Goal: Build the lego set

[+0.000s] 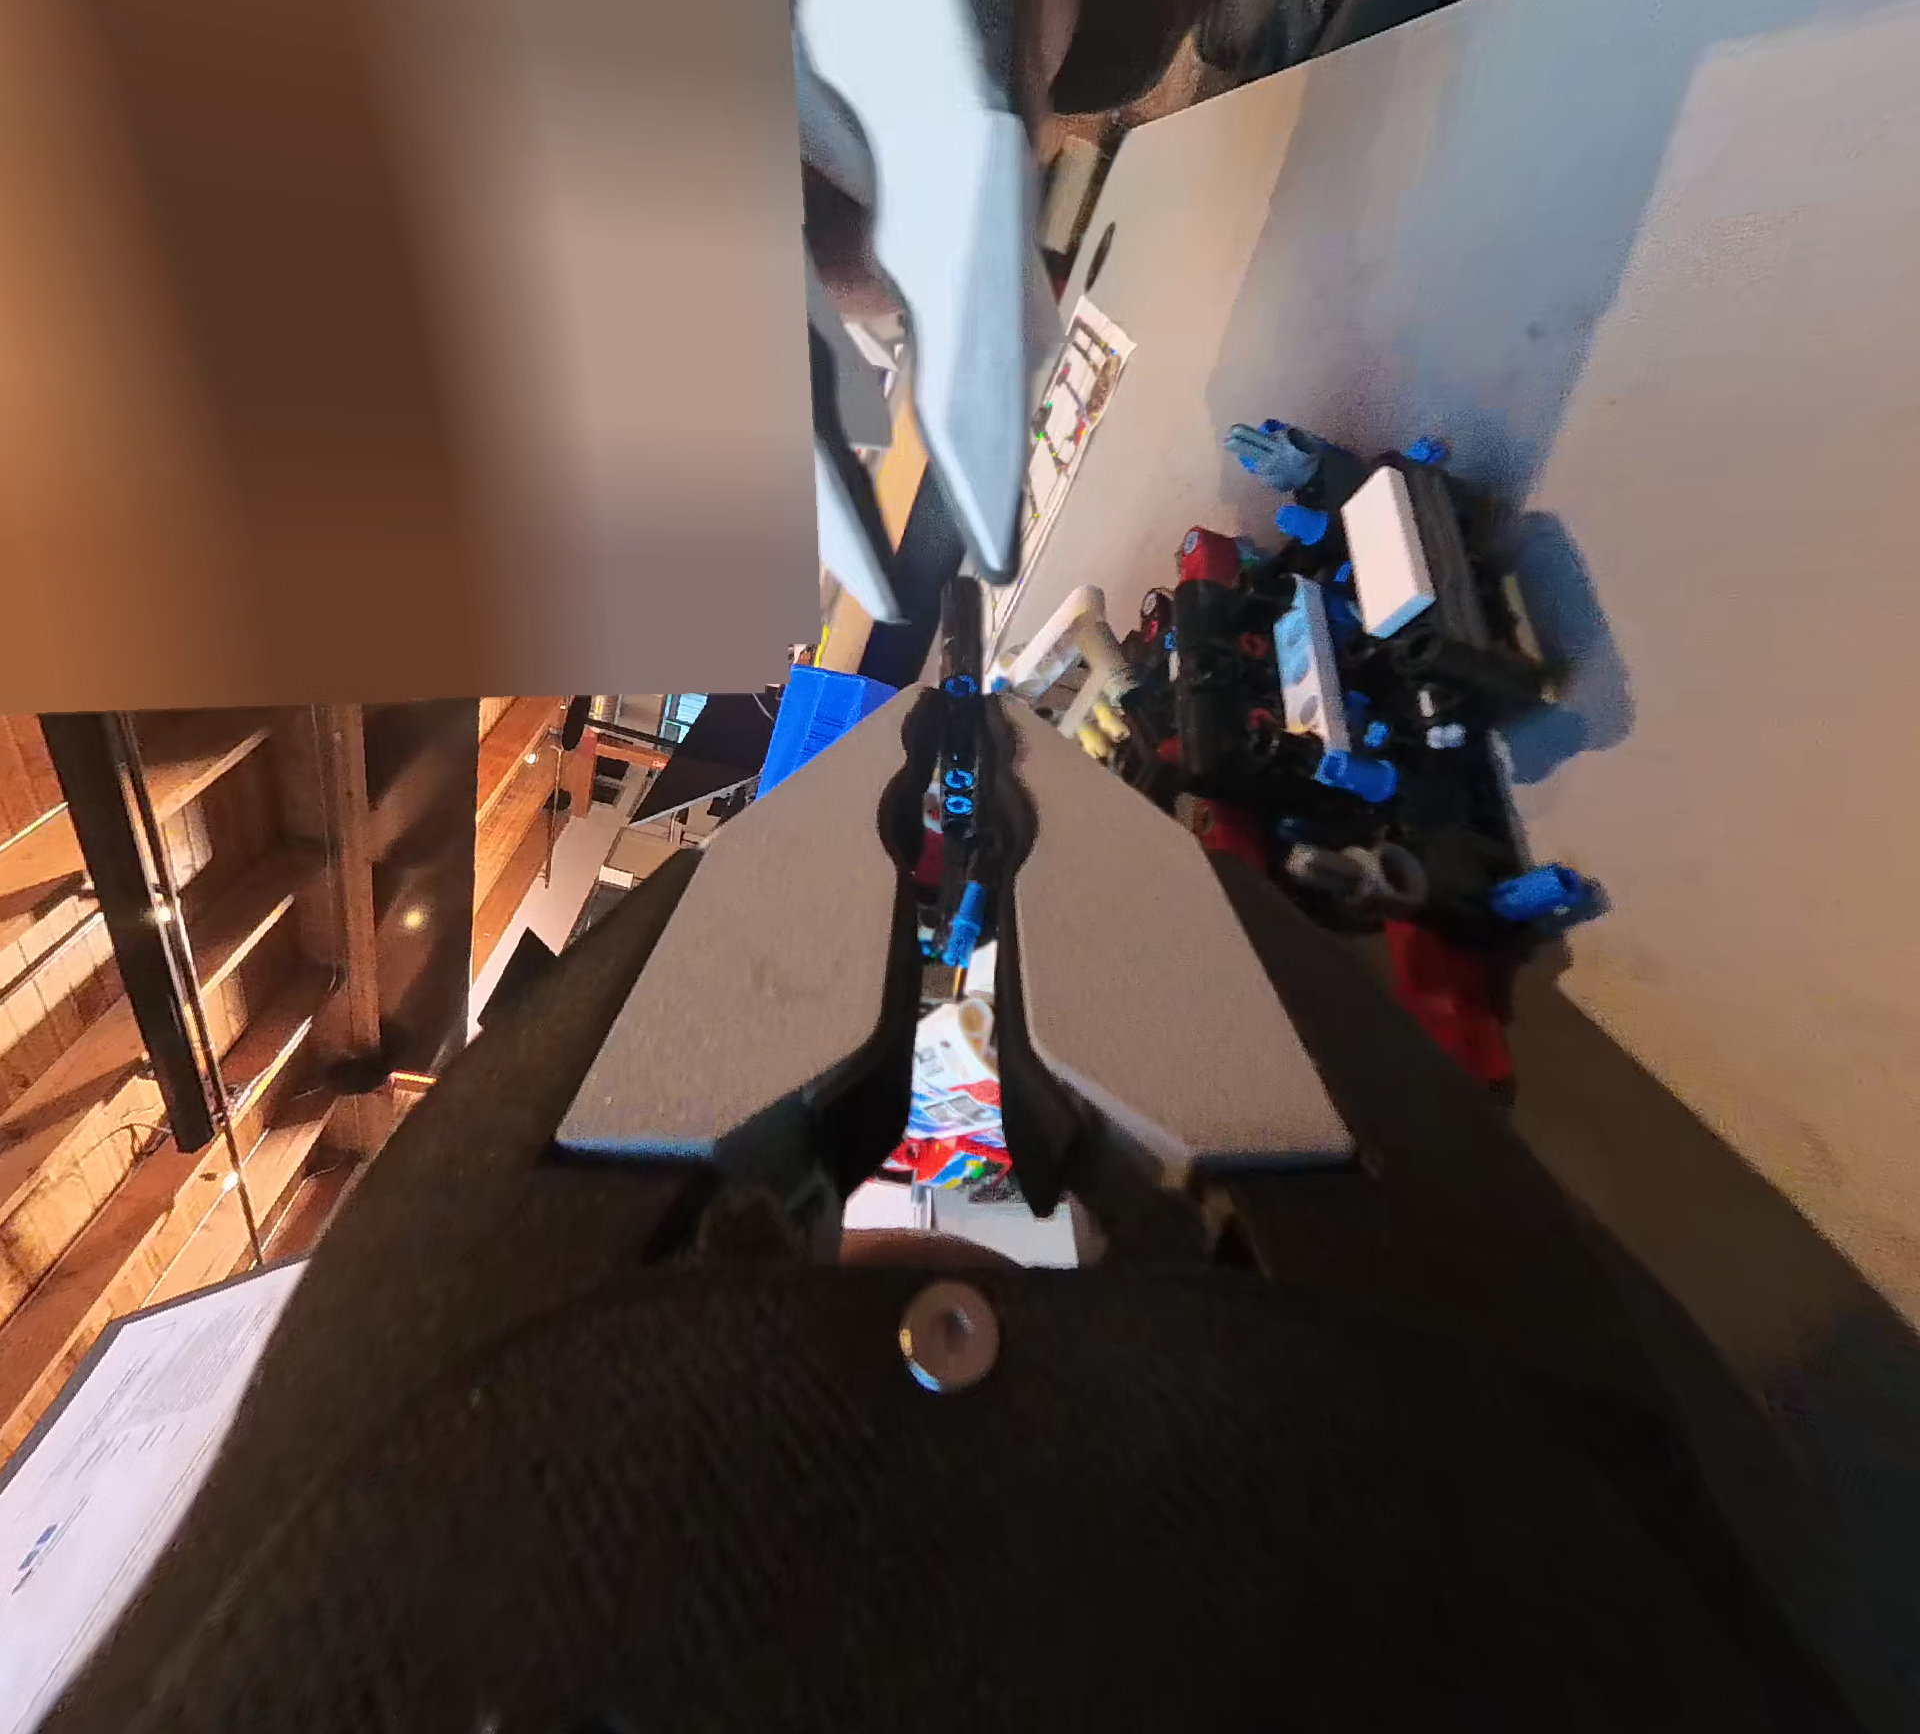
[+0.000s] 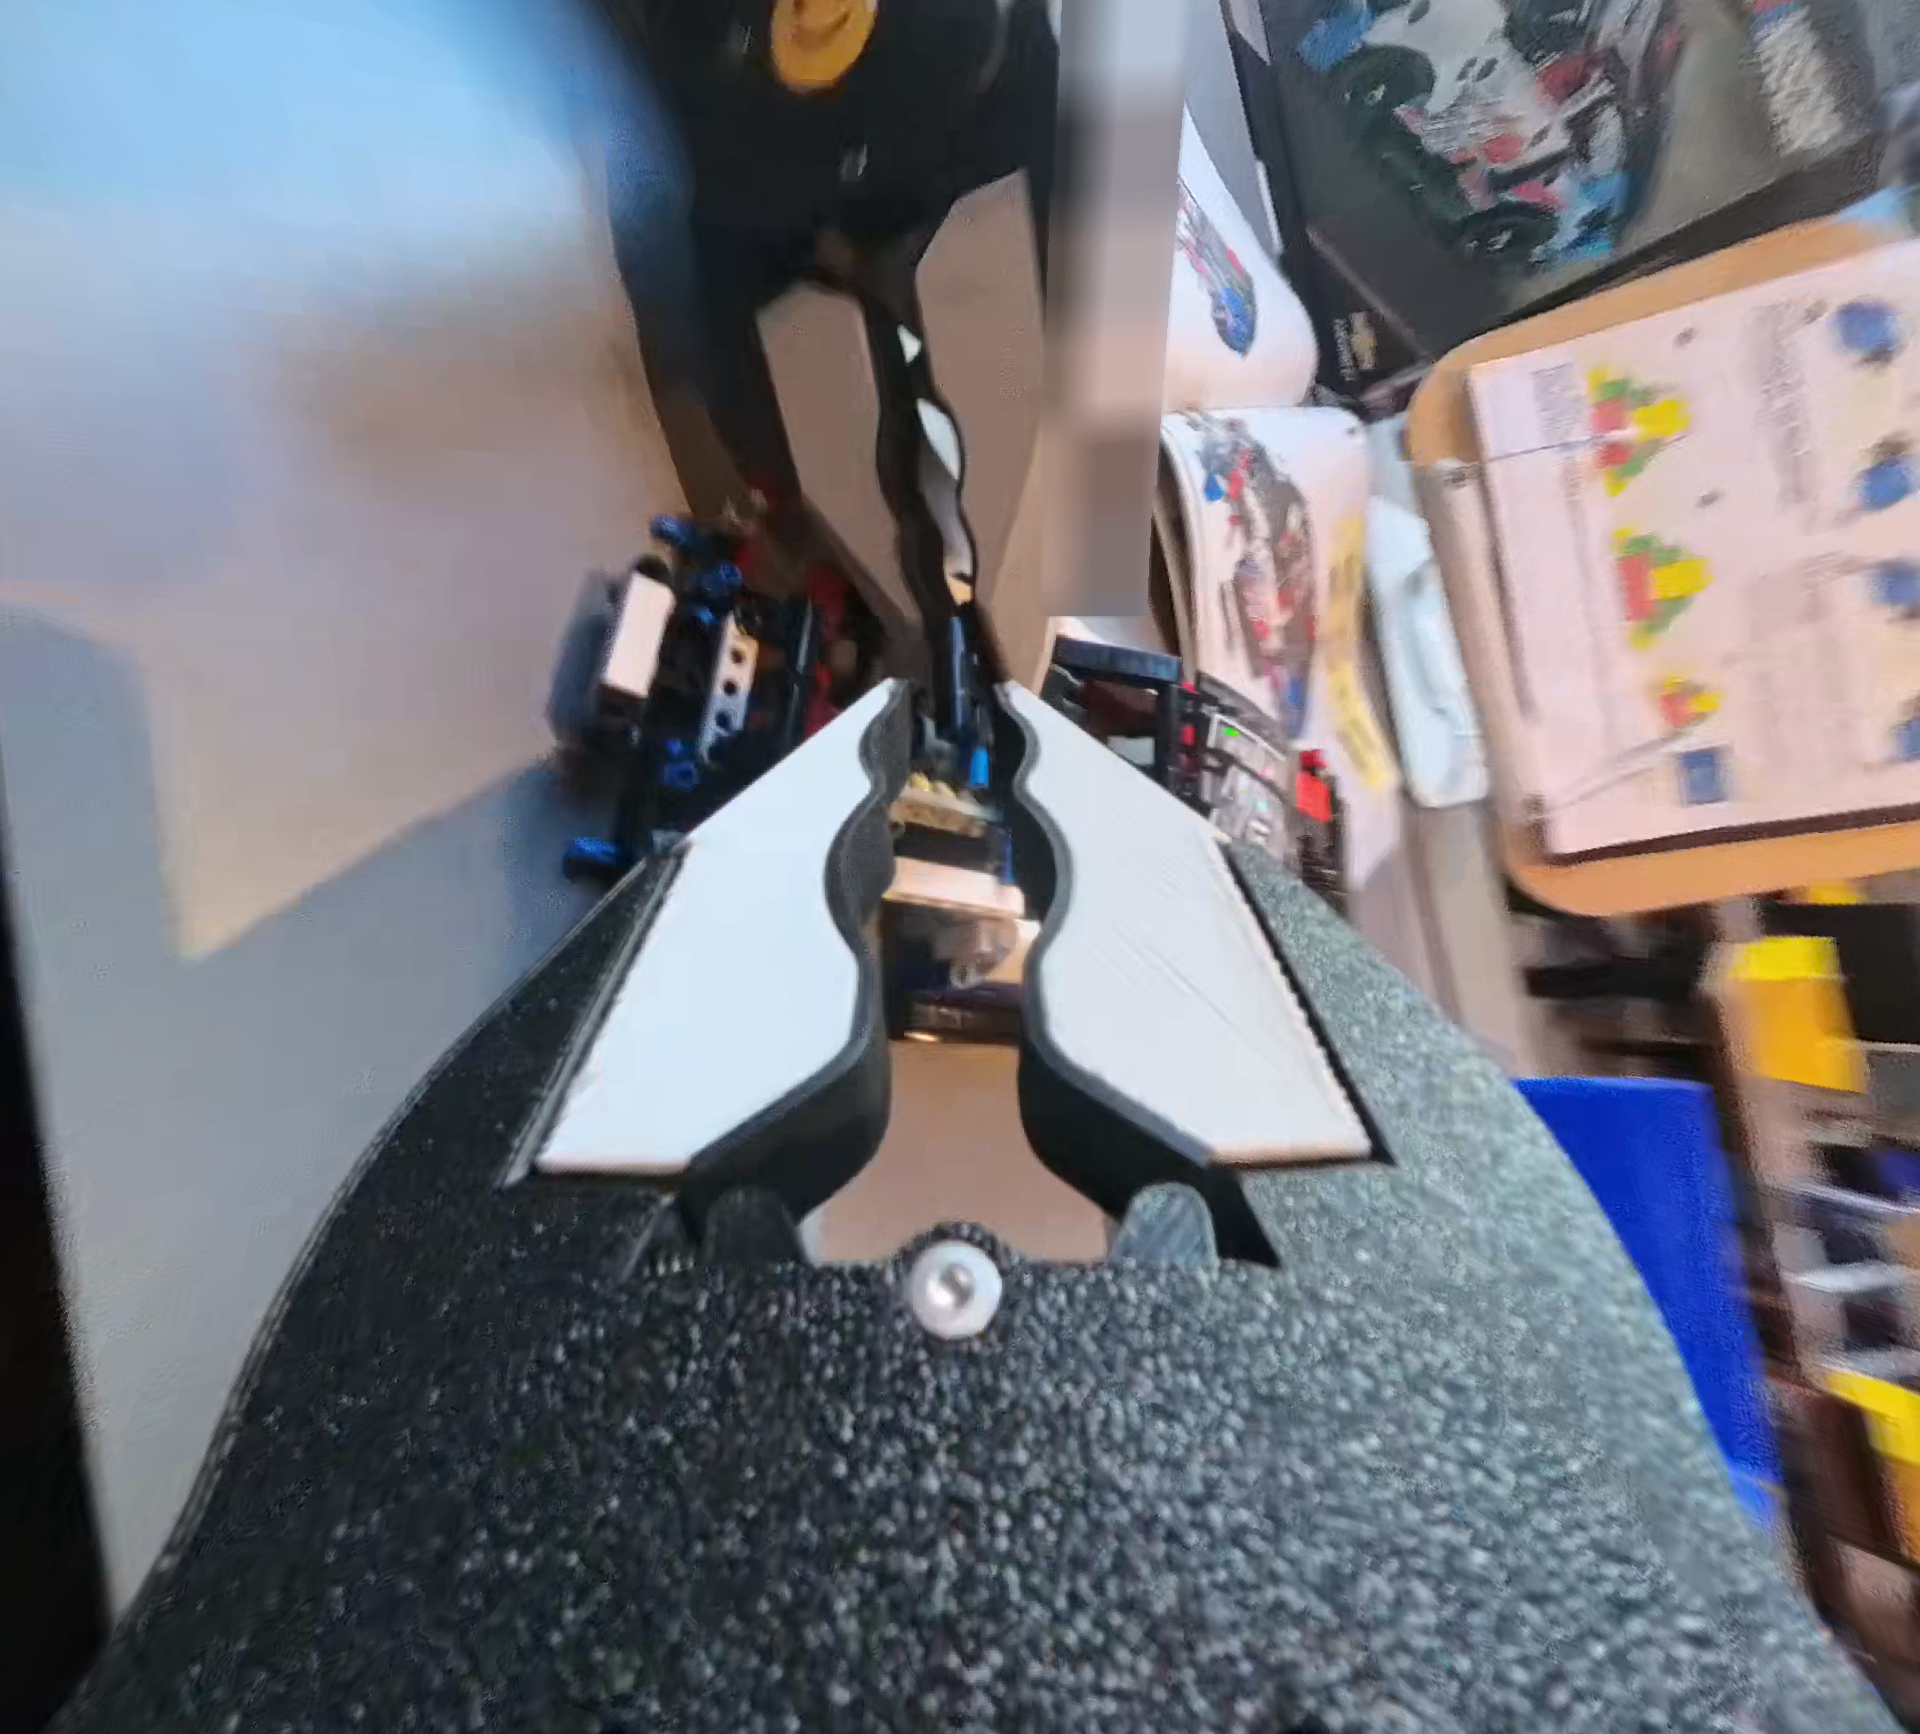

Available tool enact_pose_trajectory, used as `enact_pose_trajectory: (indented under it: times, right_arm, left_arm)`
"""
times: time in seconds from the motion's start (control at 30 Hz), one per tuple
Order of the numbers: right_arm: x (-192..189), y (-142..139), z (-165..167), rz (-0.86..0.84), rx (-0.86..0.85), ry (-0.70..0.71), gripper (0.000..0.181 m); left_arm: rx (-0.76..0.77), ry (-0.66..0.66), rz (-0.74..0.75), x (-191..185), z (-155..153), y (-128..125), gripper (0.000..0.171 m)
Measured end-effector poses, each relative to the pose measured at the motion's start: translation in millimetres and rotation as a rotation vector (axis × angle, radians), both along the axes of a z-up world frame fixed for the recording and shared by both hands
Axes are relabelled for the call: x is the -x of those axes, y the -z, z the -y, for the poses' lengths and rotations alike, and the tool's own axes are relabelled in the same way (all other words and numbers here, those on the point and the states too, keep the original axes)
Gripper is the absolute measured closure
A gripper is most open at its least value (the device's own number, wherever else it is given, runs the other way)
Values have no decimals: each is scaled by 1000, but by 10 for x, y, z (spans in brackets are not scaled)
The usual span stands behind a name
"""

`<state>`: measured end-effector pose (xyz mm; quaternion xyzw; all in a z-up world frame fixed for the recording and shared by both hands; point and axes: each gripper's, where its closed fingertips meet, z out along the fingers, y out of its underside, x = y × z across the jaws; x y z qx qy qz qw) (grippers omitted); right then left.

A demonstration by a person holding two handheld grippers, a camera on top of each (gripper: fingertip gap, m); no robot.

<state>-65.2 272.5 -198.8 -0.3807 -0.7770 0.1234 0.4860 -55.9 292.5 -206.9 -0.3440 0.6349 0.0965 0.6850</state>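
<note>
Two grippers meet tip to tip above the half-built Lego model (image 1: 1382,708). The left gripper (image 1: 958,697) is clenched on a black Technic beam (image 1: 958,775) carrying blue pins; the right gripper (image 2: 954,697) appears clamped on its far end. Uneven pulling could twist the beam loose.

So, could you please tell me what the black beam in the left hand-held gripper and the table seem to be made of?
Black beam: probably moulded plastic, glossy, with blue pins in its round holes. Table: looks like white laminate, matte, faintly scuffed; its core is hidden.
</note>
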Motion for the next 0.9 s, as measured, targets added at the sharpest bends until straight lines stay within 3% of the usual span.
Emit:
enact_pose_trajectory:
  times: [0.1,0.37,0.63,0.9]
  right_arm:
    - [34,52,-91,-9,-210,35,167]
    - [129,72,-72,-69,-269,79,173]
    - [108,56,-96,-118,-320,114,173]
    - [82,89,-73,-155,-372,85,173]
  left_arm:
    - [29,0,19,24,-26,-20,167]
    - [63,12,10,13,-20,7,166]
    - [52,-72,-3,26,-47,2,158]
    - [3,-108,-39,19,-69,-24,167]
